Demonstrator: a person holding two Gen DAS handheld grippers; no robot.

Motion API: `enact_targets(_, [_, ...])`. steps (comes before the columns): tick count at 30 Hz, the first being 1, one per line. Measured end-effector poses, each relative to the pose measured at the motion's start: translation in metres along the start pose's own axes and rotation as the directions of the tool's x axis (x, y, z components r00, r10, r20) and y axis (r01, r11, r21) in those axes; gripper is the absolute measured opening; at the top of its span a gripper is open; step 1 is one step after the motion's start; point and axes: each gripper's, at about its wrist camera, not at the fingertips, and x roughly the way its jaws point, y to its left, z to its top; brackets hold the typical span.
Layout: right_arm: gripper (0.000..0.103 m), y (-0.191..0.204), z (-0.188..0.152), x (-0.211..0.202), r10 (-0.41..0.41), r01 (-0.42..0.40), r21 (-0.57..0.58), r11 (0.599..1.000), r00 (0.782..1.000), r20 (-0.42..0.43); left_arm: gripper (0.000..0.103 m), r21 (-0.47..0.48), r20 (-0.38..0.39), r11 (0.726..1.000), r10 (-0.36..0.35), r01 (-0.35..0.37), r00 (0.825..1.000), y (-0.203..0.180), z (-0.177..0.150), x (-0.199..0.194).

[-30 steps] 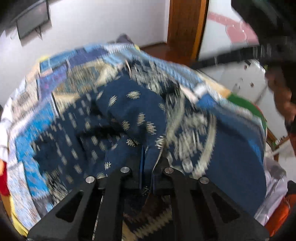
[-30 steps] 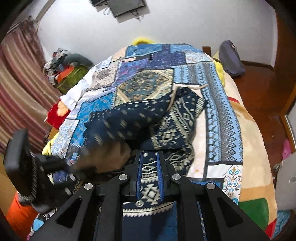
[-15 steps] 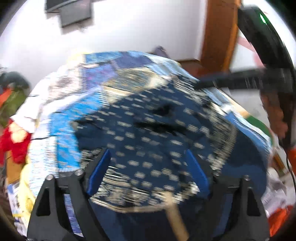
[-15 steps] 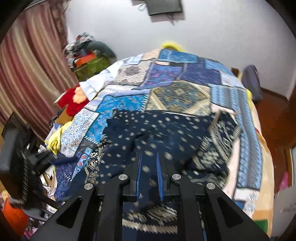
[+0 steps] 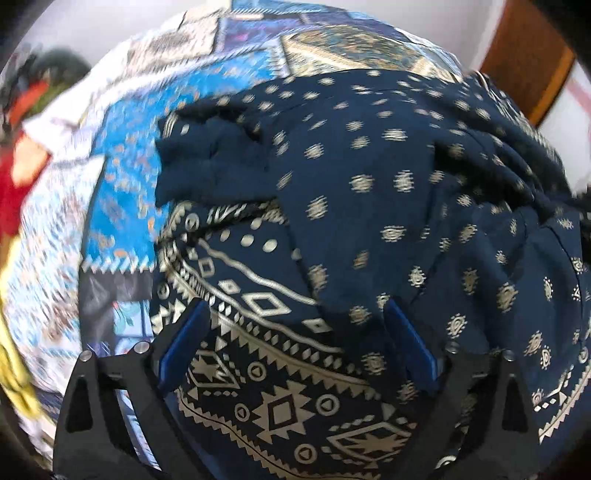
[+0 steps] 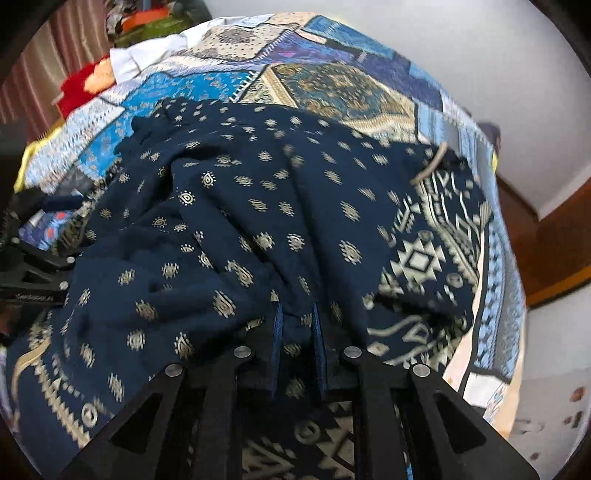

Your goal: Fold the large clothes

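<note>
Navy garment (image 6: pixel 280 206) spread on the patchwork bedspread (image 6: pixel 332 85), mid-fold.
Your left gripper (image 5: pixel 295 350) hovers above the border print, jaws wide and empty; your right gripper (image 6: pixel 297 343) pinches a fabric fold (likely to carry it over).

— What sort of place is this looking like?

— A bedroom in a home. A bed is filling most of both views, wearing a patchwork bedspread (image 6: pixel 332 85) in blues and creams.

— Anything besides the bed pointing that way?

— Striped curtains (image 6: pixel 40 70) are hanging at the far left, and a heap of household clutter (image 6: pixel 147 22) is sitting in the corner past the bed's far end. A red soft thing (image 6: pixel 85 85) is lying by the bed's edge.

— And the room itself?

— Plain white walls (image 6: pixel 498 55) are meeting a wooden floor (image 6: pixel 561 240), and a wooden door frame (image 5: pixel 528 66) is showing at the upper right of the left view.
</note>
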Motion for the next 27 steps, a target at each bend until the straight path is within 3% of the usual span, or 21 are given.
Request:
enact_targets(6, [0.011,0.004,-0.016,-0.006,-0.052,0.053,-0.046,0.998,0.999,0.011,0.098,-0.059,0.011,0.997,-0.046,0.046,0.999,0.018,-0.010,-0.001])
enact_targets(12, [0.011,0.011,-0.024,-0.012,-0.120,0.122,-0.080,0.989,0.992,0.032,0.099,-0.014,0.043,0.999,0.029,-0.029,0.999,0.007,-0.016,-0.008])
enact_targets(19, [0.011,0.013,-0.045,-0.034,-0.181,0.186,-0.073,0.980,0.981,0.075,0.099,-0.017,0.043,0.999,0.040,-0.040,0.998,0.009,-0.018,-0.011])
enact_targets(21, [0.022,0.009,-0.053,-0.042,-0.220,0.225,-0.056,0.973,0.972,0.081,0.099,-0.011,0.046,0.999,0.047,-0.046,0.998,0.008,-0.018,-0.012])
enact_targets(22, [0.045,0.006,-0.058,-0.045,-0.245,0.250,-0.045,0.967,0.965,0.091,0.099,-0.010,0.048,0.999,0.051,-0.051,0.998,0.007,-0.018,-0.012])
enact_targets(23, [0.074,0.000,-0.065,-0.048,-0.275,0.279,-0.031,0.960,0.957,0.096,0.099,-0.012,0.049,0.999,0.053,-0.052,0.997,0.005,-0.016,-0.011])
enact_targets(25, [0.090,-0.020,-0.079,-0.054,-0.249,0.249,0.015,0.968,0.962,0.115,0.099,-0.020,0.048,0.999,0.051,-0.050,0.998,0.005,-0.016,-0.011])
enact_targets(27, [0.090,-0.043,-0.084,-0.058,-0.147,0.139,0.097,0.985,0.986,0.083,0.099,-0.020,0.040,0.999,0.045,-0.044,0.998,0.007,-0.014,-0.017])
